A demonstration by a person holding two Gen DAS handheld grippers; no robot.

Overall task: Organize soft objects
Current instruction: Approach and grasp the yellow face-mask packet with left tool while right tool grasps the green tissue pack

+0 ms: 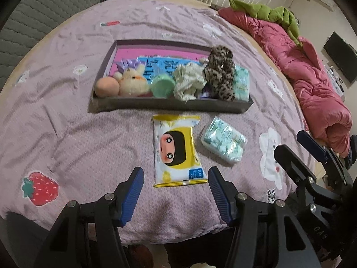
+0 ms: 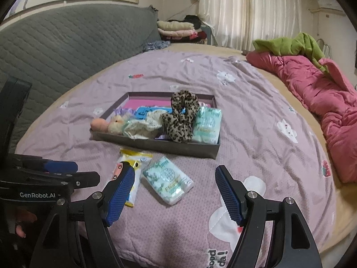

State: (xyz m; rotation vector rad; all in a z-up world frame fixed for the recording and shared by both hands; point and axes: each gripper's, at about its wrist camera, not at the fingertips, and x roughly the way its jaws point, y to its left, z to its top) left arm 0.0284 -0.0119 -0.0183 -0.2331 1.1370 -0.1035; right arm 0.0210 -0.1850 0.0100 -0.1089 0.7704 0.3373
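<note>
Straight ahead of the left claw (image 1: 176,187), spread wide and empty, the yellow wet-wipe pack (image 1: 177,150) is seen lying flat on the bed, long axis pointing toward the tray (image 1: 169,106), while the right claw (image 2: 176,192), likewise spread, is nearer the tissue pack (image 2: 168,179).

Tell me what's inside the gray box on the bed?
In the gray box: a peach ball, plush bunny, green cup, cream cloth, leopard scrunchie, tissue pack. They cover much of the pink-and-blue bottom.
</note>
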